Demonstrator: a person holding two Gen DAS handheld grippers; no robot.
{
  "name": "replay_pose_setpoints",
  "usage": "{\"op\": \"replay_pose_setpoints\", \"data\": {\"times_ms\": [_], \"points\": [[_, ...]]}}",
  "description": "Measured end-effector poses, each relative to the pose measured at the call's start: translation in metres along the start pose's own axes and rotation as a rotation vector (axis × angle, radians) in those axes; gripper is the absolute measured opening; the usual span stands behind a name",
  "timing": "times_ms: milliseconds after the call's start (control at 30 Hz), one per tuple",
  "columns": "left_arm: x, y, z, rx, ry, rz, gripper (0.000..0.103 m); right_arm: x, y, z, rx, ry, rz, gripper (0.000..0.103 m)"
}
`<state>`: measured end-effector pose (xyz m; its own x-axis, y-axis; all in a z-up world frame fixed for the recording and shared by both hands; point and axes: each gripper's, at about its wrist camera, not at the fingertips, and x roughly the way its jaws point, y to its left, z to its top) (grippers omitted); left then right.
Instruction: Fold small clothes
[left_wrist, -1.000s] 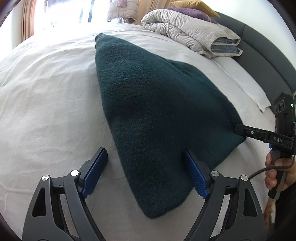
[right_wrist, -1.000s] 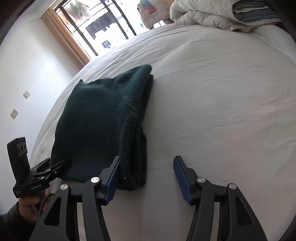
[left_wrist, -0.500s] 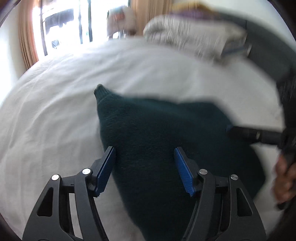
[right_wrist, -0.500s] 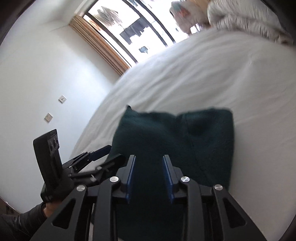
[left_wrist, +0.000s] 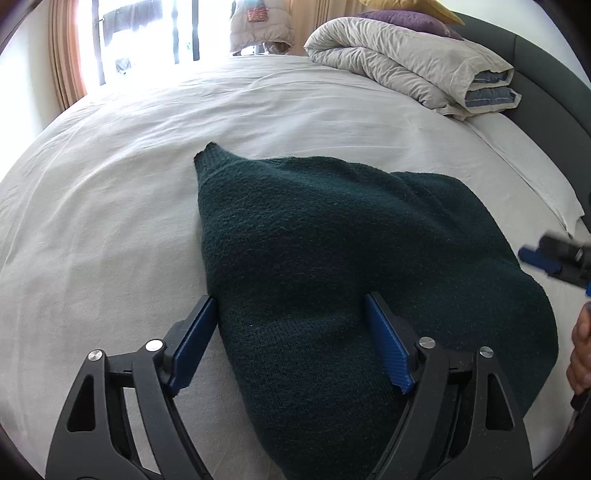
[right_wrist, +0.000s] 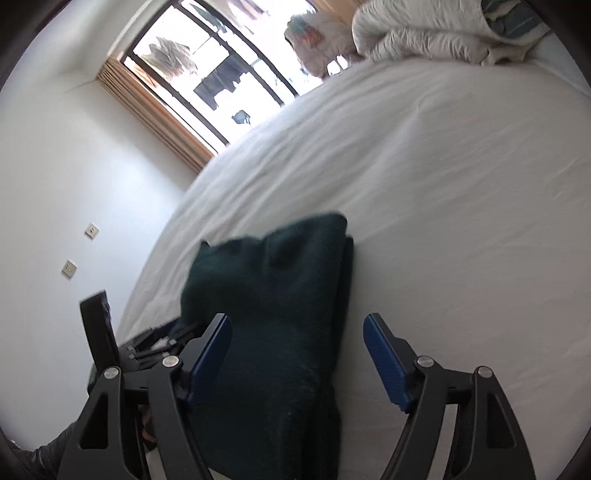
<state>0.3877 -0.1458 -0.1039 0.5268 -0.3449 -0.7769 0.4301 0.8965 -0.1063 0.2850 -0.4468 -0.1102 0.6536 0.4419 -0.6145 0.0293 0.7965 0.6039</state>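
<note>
A dark green knitted sweater (left_wrist: 332, 266) lies folded on the white bed sheet (left_wrist: 110, 206). My left gripper (left_wrist: 291, 332) is open, its blue pads straddling the near end of the sweater. In the right wrist view the same sweater (right_wrist: 280, 314) lies folded with stacked layers along its right edge. My right gripper (right_wrist: 297, 354) is open over the sweater's near right part, the left pad above the cloth, the right pad over the sheet. The right gripper also shows blurred at the right edge of the left wrist view (left_wrist: 554, 258).
A folded grey duvet (left_wrist: 406, 70) with purple and yellow pillows sits at the head of the bed by a dark headboard (left_wrist: 546, 96). A window with curtains (right_wrist: 192, 96) is beyond the bed. A white wall with sockets (right_wrist: 79, 251) is at left.
The far half of the sweater has been folded toward the near end, making it shorter. My right gripper shut partway half a second ago and is open again. Both grippers lifted back.
</note>
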Motion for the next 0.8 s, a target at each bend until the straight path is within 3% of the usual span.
{"op": "replay_pose_setpoints", "data": {"times_ms": [67,100,167,300,367,533,567,633,667,700,800], "points": [[0.000,0.004,0.001,-0.025,0.003,-0.005,0.089,0.013,-0.004,-0.005,0.010,0.067,0.004,0.077],[-0.004,0.006,0.001,-0.036,0.001,0.002,0.094,0.028,-0.007,0.000,0.010,0.072,0.006,0.077],[-0.017,0.008,0.002,-0.046,-0.009,0.021,0.094,0.028,-0.009,-0.001,0.009,0.055,0.007,0.078],[-0.059,0.016,0.004,-0.052,-0.136,0.092,0.098,0.029,-0.007,-0.003,0.002,0.063,0.007,0.076],[-0.055,0.030,0.004,-0.114,-0.093,0.020,0.098,0.033,-0.003,-0.006,-0.020,0.090,0.015,0.061],[-0.017,0.047,-0.013,-0.272,0.085,-0.231,0.098,0.039,-0.010,-0.013,0.030,0.092,0.078,0.055],[-0.010,0.045,-0.016,-0.279,0.104,-0.257,0.098,0.040,-0.012,-0.013,0.043,0.091,0.090,0.053],[-0.008,0.039,-0.016,-0.246,0.087,-0.237,0.098,0.040,-0.014,-0.015,0.043,0.093,0.099,0.049],[-0.007,0.036,-0.016,-0.243,0.092,-0.247,0.092,0.040,-0.014,-0.016,0.035,0.096,0.097,0.047],[-0.005,0.036,-0.015,-0.247,0.102,-0.273,0.079,0.043,-0.011,-0.014,0.031,0.099,0.094,0.046],[0.003,0.032,-0.016,-0.268,0.131,-0.330,0.065,0.048,-0.005,-0.015,0.028,0.110,0.069,0.038]]}}
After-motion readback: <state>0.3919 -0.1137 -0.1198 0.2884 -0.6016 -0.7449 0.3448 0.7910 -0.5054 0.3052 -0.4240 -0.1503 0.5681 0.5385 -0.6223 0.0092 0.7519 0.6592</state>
